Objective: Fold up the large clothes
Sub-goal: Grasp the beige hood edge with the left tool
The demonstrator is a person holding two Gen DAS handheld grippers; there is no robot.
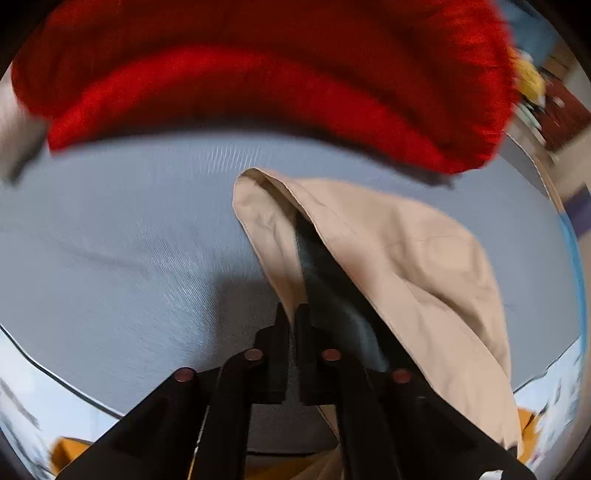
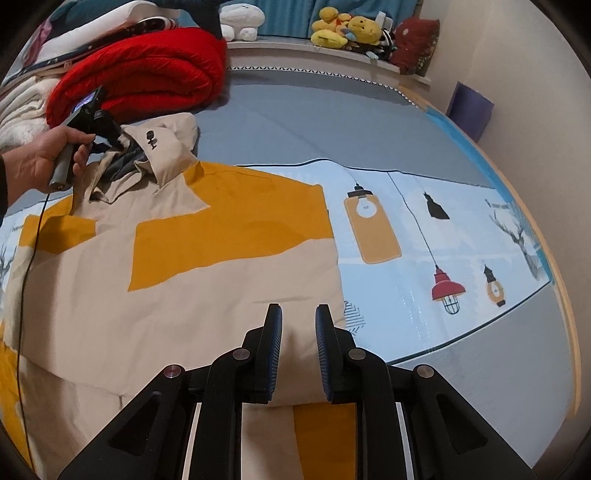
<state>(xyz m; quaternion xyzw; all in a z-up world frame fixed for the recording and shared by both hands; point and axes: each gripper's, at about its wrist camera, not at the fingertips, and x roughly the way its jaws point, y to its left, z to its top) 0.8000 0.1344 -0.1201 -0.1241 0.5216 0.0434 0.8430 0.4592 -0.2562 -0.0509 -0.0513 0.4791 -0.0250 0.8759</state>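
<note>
A large beige and mustard-yellow hooded jacket (image 2: 177, 280) lies spread on the bed. My left gripper (image 1: 293, 314) is shut on the edge of its beige hood (image 1: 406, 251), whose dark lining shows beside the fingers. In the right wrist view the left gripper (image 2: 110, 142) sits in a hand at the hood, far left. My right gripper (image 2: 298, 314) is open above the jacket's right edge, with beige cloth between and under the fingers, not pinched.
A rolled red blanket (image 2: 147, 77) lies just beyond the hood and fills the top of the left wrist view (image 1: 258, 81). The bed has a grey sheet (image 2: 295, 122) and a lamp-printed cover (image 2: 443, 240). Plush toys (image 2: 343, 27) sit on the headboard ledge.
</note>
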